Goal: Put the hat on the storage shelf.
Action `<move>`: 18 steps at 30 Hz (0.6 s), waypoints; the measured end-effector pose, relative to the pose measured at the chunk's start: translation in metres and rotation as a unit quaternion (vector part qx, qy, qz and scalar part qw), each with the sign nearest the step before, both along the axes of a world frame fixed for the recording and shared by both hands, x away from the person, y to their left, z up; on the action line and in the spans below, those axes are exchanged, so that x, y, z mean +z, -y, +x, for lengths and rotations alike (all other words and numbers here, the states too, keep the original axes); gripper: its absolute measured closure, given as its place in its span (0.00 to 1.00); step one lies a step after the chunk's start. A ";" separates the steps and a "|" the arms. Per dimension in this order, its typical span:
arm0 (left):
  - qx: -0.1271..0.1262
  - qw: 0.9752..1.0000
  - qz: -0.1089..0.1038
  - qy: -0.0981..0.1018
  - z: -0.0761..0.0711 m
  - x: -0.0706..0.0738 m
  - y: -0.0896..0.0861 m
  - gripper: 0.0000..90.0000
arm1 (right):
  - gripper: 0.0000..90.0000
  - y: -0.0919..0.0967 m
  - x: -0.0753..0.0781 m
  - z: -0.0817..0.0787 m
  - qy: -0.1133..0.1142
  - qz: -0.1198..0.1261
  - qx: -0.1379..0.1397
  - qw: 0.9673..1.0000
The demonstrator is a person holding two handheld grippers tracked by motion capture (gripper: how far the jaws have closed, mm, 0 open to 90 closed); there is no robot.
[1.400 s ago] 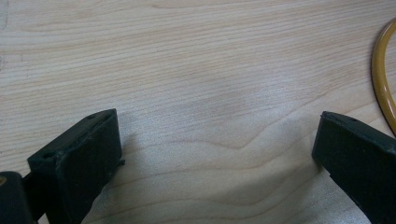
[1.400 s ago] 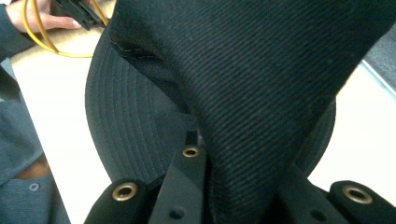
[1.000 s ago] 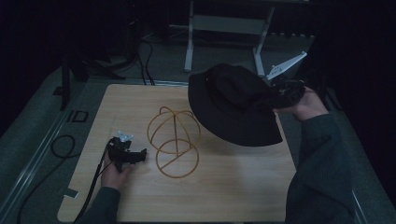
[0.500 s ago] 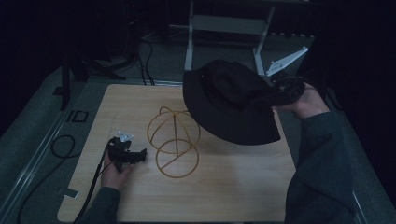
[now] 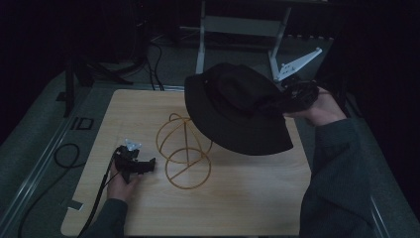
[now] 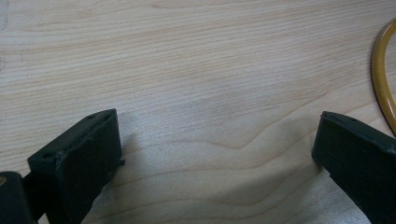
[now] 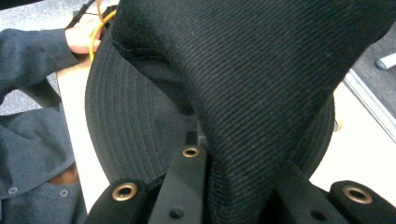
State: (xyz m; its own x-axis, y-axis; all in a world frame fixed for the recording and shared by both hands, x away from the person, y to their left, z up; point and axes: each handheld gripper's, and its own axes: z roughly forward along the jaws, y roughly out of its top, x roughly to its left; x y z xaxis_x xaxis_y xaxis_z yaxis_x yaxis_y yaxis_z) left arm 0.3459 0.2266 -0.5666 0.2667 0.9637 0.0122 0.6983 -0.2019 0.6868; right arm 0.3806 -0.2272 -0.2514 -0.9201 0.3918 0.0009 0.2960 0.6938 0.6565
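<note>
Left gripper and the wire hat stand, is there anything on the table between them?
No. In the high view only bare wooden table separates the left gripper from the wire hat stand; the left gripper view shows bare wood too.

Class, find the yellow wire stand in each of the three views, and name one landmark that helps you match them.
High view: yellow wire stand at table centre, beside the black hat.
Left gripper view: an arc of it at the right edge.
Right gripper view: a yellow bit at top left, behind the hat.
Shared landmark: the wooden table.
</note>
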 end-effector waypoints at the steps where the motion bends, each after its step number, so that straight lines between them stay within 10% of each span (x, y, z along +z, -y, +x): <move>1: 0.000 1.000 0.000 0.000 0.000 0.000 0.000 0.02 | 0.98 -0.001 0.001 -0.001 0.002 0.002 0.005 1.000; 18: 0.000 1.000 0.000 0.000 0.000 0.000 0.000 0.02 | 0.97 -0.031 -0.008 -0.006 0.002 -0.005 0.045 0.999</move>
State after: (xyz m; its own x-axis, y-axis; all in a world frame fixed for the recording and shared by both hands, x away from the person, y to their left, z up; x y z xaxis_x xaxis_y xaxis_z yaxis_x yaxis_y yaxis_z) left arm 0.3459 0.2265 -0.5666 0.2661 0.9639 0.0122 0.6980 -0.2014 0.6872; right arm 0.3742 -0.1965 -0.2595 -0.9517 0.3070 -0.0070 0.2287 0.7238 0.6510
